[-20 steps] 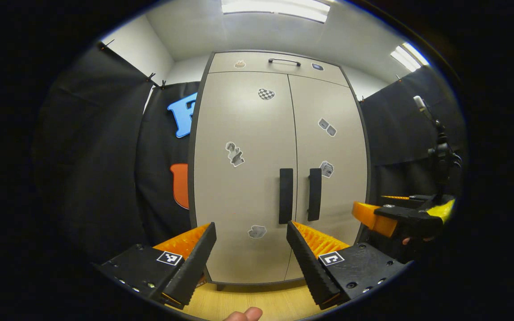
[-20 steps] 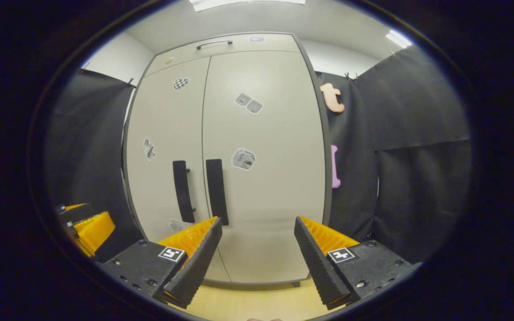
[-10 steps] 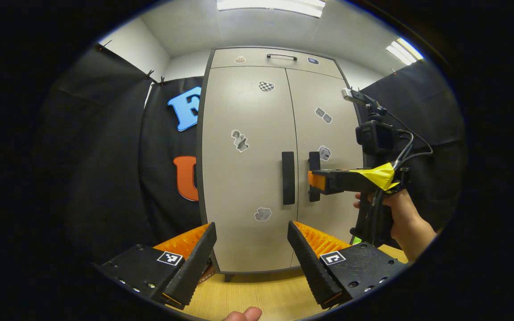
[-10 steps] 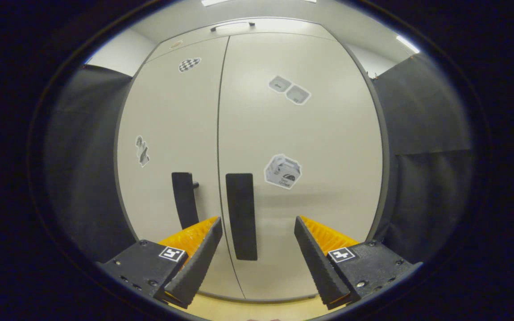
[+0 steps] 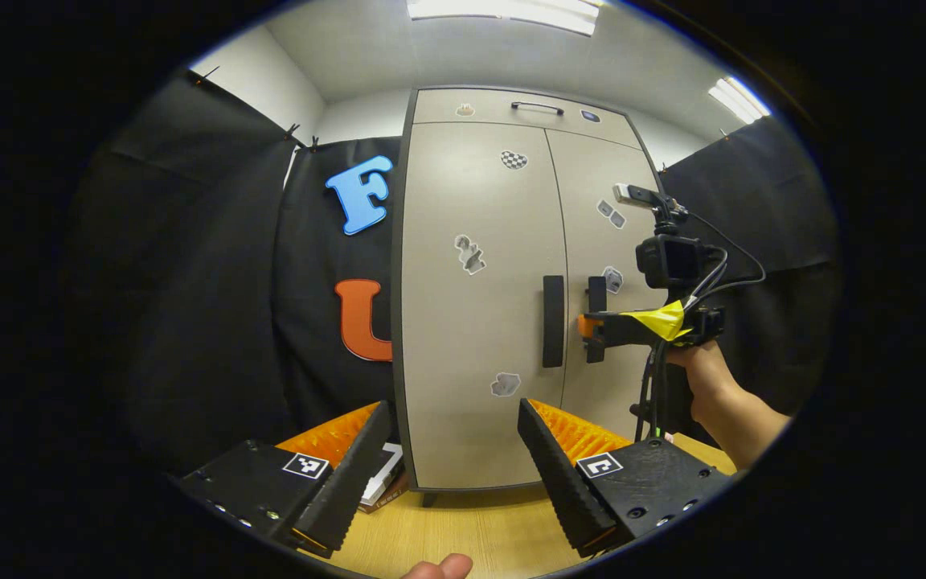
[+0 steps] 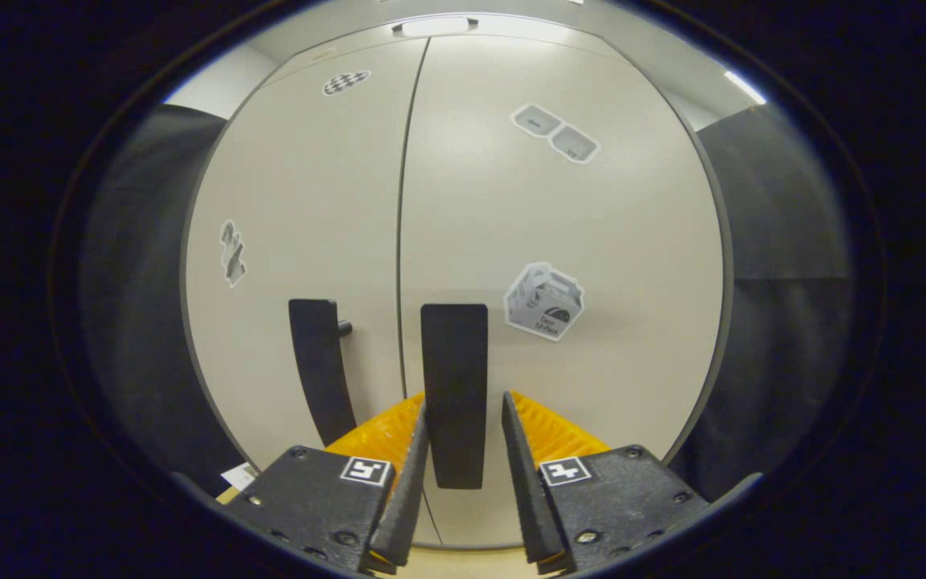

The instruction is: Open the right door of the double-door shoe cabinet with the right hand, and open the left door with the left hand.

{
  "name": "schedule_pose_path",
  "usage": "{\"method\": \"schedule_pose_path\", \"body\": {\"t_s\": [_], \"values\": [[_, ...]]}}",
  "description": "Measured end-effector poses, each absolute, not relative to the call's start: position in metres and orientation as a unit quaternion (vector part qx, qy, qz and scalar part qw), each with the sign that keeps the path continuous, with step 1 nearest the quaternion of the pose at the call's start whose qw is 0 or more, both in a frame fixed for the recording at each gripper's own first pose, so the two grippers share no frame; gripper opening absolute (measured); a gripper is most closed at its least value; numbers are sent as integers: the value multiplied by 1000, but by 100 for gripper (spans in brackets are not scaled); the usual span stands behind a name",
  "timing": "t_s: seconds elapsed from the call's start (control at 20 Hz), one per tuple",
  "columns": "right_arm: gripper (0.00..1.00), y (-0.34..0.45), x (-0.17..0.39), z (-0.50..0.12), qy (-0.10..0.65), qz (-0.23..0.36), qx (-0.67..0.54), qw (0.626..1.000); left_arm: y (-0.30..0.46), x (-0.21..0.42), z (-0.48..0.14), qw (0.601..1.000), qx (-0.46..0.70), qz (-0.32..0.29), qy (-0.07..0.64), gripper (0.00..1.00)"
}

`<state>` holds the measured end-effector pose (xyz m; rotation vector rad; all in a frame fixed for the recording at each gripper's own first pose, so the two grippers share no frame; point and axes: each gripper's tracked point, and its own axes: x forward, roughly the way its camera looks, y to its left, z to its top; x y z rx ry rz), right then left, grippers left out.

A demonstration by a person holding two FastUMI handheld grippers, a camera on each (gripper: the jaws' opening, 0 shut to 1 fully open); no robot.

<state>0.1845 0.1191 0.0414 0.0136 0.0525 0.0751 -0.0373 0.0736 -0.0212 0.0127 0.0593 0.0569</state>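
The shoe cabinet [image 5: 475, 322] stands upright on the wooden floor [image 5: 463, 531] against the black cloth wall [image 5: 190, 281], both of its pale doors shut flat. A dark vertical handle sits on each door, right beside the centre seam. Small stickers are scattered over both doors, and a narrow top panel [image 5: 511, 108] with its own slim handle runs across above them.

In the right gripper view, the right gripper [image 6: 461, 450] is up close to the right door [image 6: 559, 241], its two fingers straddling the right handle [image 6: 454, 386]. The fingers have drawn in narrow on either side of the bar, though from here I cannot tell if both actually press on it; a thin gap seems to show on each side. The left handle [image 6: 318, 366] hangs just to the side of it, untouched, on the left door [image 6: 310, 225].

In the left gripper view, that same gripper is seen farther off at the right handle [image 5: 596, 318], held out level by a hand [image 5: 692, 370] with a bare forearm behind it, cables trailing down from the small camera mounted on top.

The left gripper [image 5: 455, 450] hangs back, well apart from the cabinet, fingers spread wide with nothing between them. It points roughly at the lower part of the left door [image 5: 479, 305], below the left handle [image 5: 553, 320]. A flat booklet [image 5: 383, 482] lies on the floor by the cabinet's lower left corner.
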Motion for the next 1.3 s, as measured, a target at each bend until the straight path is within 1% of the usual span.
{"method": "schedule_pose_path", "body": {"t_s": [0.05,0.1,0.2,0.3,0.35,0.45,0.85,1.0,1.3], "values": [[42,119,184,42,26,33,6,999,74,-36,-21,999,4,29,29,96],[36,119,185,41,26,32,6,999,76,-35,-21,999,3,30,30,96],[34,120,185,42,24,34,6,999,78,-35,-24,999,-1,30,32,96],[26,119,185,42,23,37,10,999,78,-33,-25,999,-4,28,33,96],[17,119,185,42,22,36,13,999,78,-33,-25,999,-5,28,33,96],[9,120,186,42,21,29,15,999,75,-32,-26,999,-10,27,34,96],[8,120,185,41,24,30,10,999,70,-34,-24,999,-13,24,31,95],[7,120,179,40,26,40,10,999,70,-31,-24,999,-11,23,29,95],[8,119,156,39,23,74,20,997,76,8,-27,999,-8,20,31,95]]}}
